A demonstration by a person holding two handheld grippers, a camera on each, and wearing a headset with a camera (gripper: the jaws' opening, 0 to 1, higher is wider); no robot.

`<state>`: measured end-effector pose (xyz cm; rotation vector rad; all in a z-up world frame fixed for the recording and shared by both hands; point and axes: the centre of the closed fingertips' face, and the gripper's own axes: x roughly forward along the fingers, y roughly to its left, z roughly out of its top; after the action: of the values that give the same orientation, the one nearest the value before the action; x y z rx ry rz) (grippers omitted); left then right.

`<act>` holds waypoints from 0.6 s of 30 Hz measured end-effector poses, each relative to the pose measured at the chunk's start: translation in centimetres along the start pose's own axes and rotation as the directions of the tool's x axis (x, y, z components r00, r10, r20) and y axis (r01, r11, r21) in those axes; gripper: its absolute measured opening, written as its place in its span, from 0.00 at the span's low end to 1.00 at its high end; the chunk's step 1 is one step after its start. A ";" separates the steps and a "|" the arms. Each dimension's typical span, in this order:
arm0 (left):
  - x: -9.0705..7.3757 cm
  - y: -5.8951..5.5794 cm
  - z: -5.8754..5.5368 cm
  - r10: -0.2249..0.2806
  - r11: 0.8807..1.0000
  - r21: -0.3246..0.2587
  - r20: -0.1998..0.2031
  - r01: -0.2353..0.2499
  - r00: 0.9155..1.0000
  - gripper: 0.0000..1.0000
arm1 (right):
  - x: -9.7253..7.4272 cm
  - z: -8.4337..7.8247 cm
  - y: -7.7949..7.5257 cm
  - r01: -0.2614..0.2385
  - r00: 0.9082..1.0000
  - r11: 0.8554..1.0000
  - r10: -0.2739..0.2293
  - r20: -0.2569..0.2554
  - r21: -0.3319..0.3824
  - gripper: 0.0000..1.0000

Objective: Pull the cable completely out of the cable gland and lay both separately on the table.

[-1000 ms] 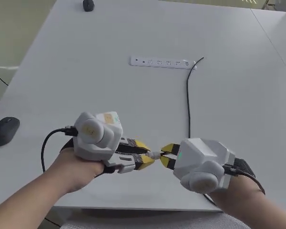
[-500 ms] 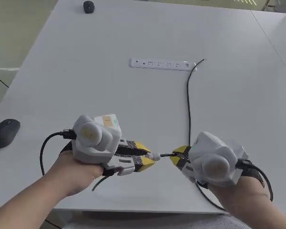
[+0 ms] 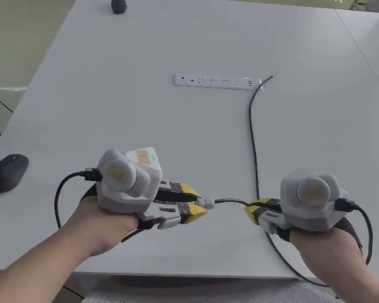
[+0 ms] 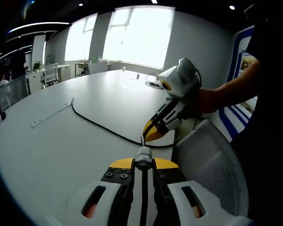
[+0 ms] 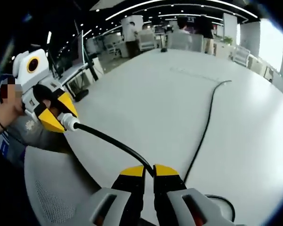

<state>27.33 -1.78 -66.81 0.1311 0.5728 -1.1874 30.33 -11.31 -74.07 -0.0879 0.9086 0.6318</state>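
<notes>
A small white cable gland [image 3: 206, 204] sits between the yellow tips of my left gripper [image 3: 197, 208], which is shut on it; the gland [image 4: 143, 157] shows at the jaw tips in the left gripper view. A thin black cable [image 3: 230, 202] runs from the gland to my right gripper [image 3: 251, 211], shut on the cable. In the right gripper view the cable [image 5: 112, 141] curves from the gland [image 5: 69, 123] to my right gripper [image 5: 148, 171]. Both grippers hover near the table's front edge, a short span apart.
A white power strip [image 3: 217, 82] lies mid-table with its black cord [image 3: 252, 139] running toward the front edge past the right gripper. A dark mouse [image 3: 8, 172] rests at the left, another dark mouse [image 3: 118, 6] at the far edge. White table [image 3: 114, 113].
My right gripper has moved rightward away from the left one, drawing a longer stretch of black cable out of the gland. The left gripper has stayed nearly in place.
</notes>
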 end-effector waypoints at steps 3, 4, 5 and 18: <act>0.0 0.0 -0.1 0.000 1.000 -0.001 0.000 0.000 1.000 0.15 | 0.2 -0.6 -0.6 0.009 1.000 0.997 -0.008 -0.013 0.077 0.00; 0.0 -0.1 -0.1 0.000 1.000 -0.002 0.000 0.000 1.000 0.15 | 0.2 -0.6 -0.6 0.004 1.000 0.996 -0.003 -0.013 0.086 0.00; 0.1 -0.1 -0.1 -0.001 1.000 -0.002 -0.001 0.001 1.000 0.15 | 0.3 -0.7 -0.6 0.000 1.000 0.995 0.001 -0.013 0.096 0.00; 0.0 0.4 -0.2 0.004 1.000 -0.015 -0.004 -0.004 1.000 0.15 | -0.1 -0.3 -0.6 -0.002 1.000 1.000 0.002 0.014 -0.004 0.03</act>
<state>27.59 -1.53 -67.02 0.1217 0.5846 -1.1787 30.40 -11.90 -74.32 -0.0862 0.8937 0.6354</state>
